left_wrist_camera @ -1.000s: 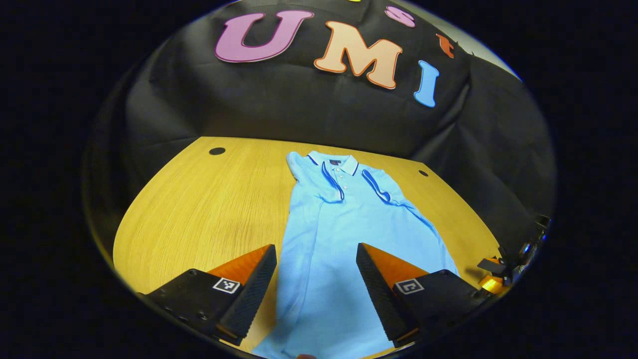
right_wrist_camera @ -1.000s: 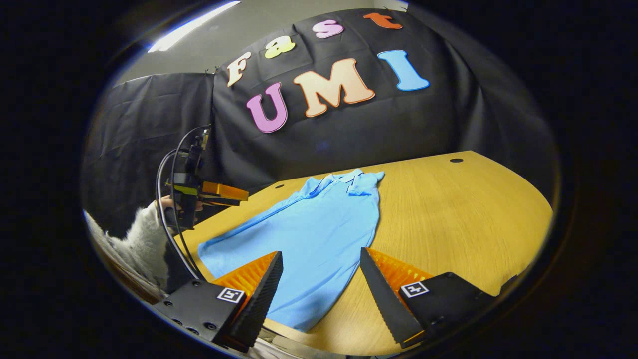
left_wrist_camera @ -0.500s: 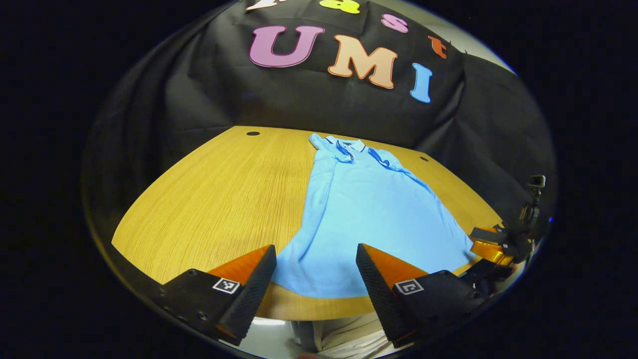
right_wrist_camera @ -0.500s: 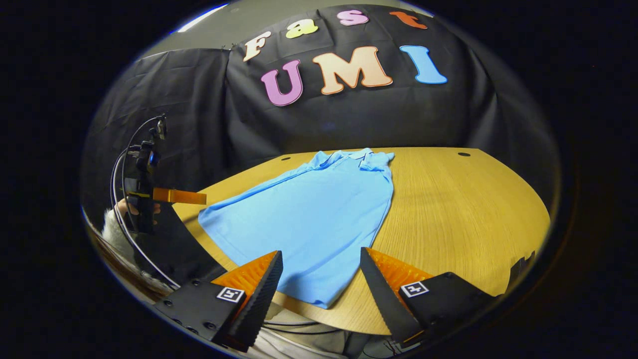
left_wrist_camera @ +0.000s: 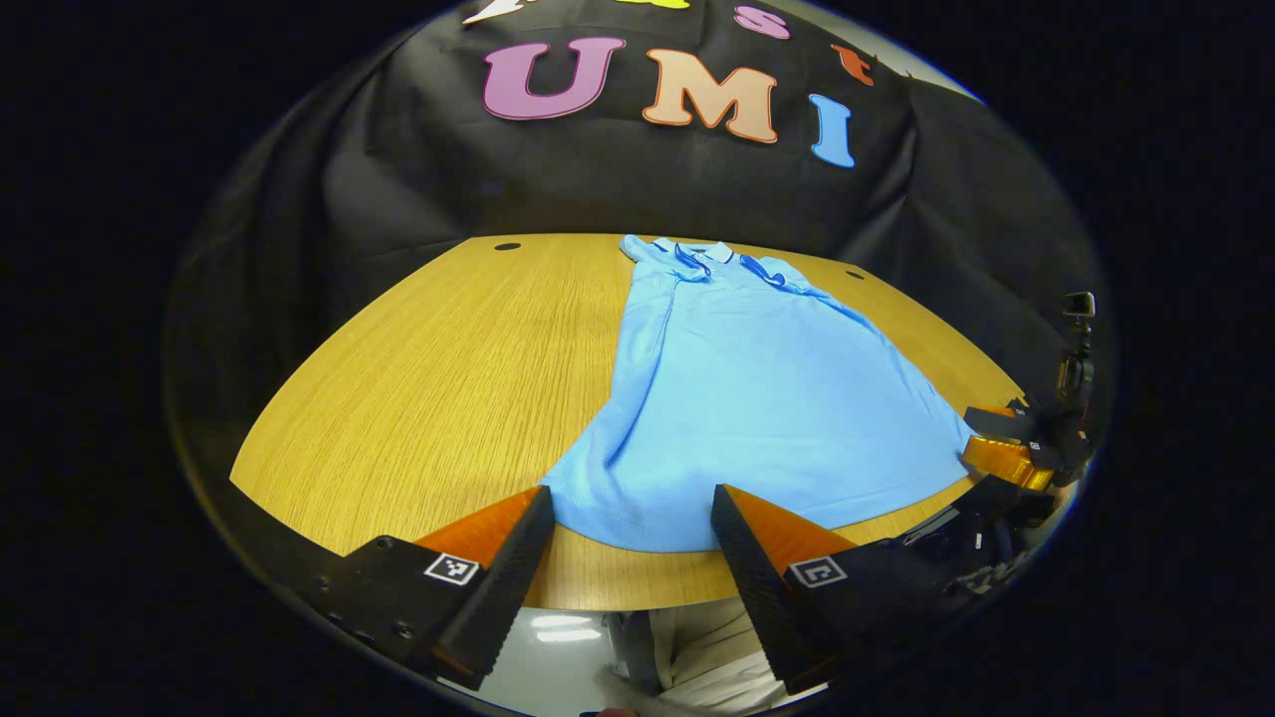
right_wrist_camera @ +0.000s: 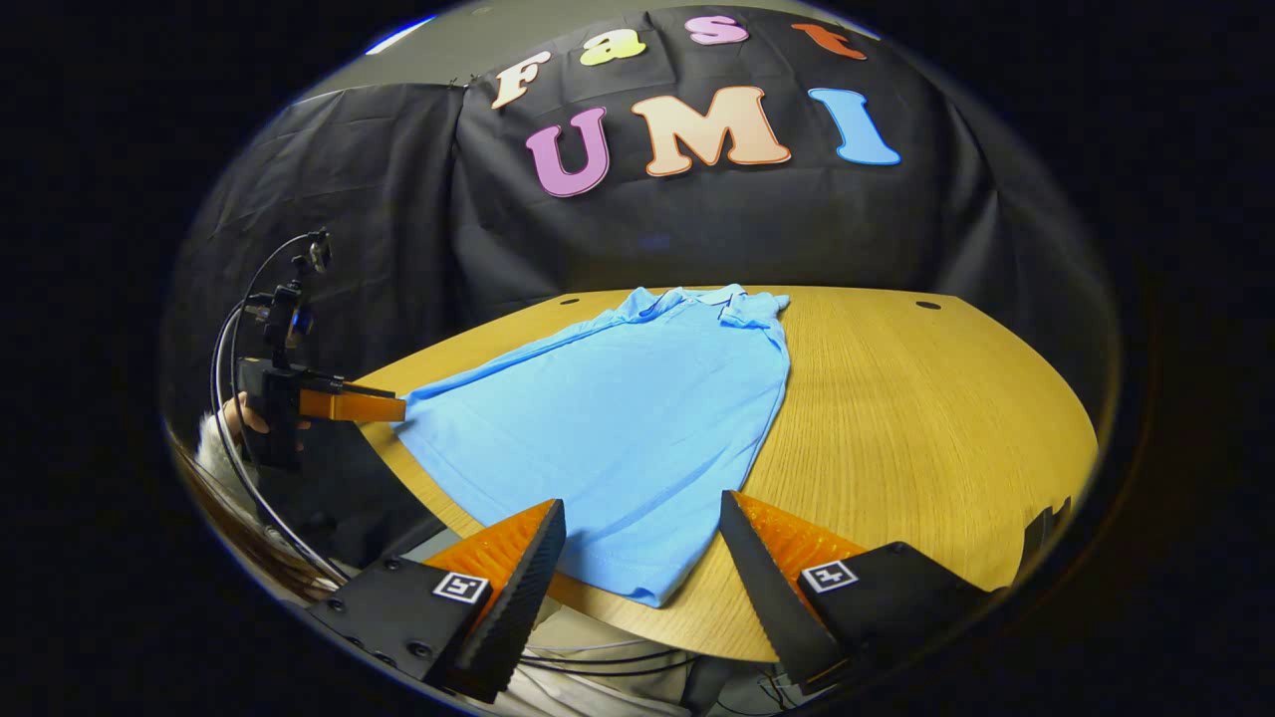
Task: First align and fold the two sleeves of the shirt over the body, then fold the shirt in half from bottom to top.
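Observation:
A light blue polo shirt [left_wrist_camera: 742,388] lies flat on the wooden table [left_wrist_camera: 438,368], collar at the far side, both sleeves folded over the body. My left gripper [left_wrist_camera: 630,518] stands open just off the table's near edge, at the shirt's hem near its left corner, with nothing between its fingers. My right gripper [right_wrist_camera: 642,533] is open too, fingers either side of the hem's right corner [right_wrist_camera: 647,596], touching nothing. In the right gripper view the left gripper [right_wrist_camera: 344,403] sits at the shirt's other hem corner; in the left gripper view the right gripper [left_wrist_camera: 1006,453] is at the far right.
Black cloth walls close in the table's far side. Small round holes [left_wrist_camera: 507,245] mark the table's far corners. Bare wood [right_wrist_camera: 926,418] stretches to each side of the shirt. A person's hand [right_wrist_camera: 244,423] holds the left gripper, with cables looping above.
Both grippers have drawn back toward the table's near edge and lower, from over the shirt's body to its hem. The shirt has not moved. Both stay open.

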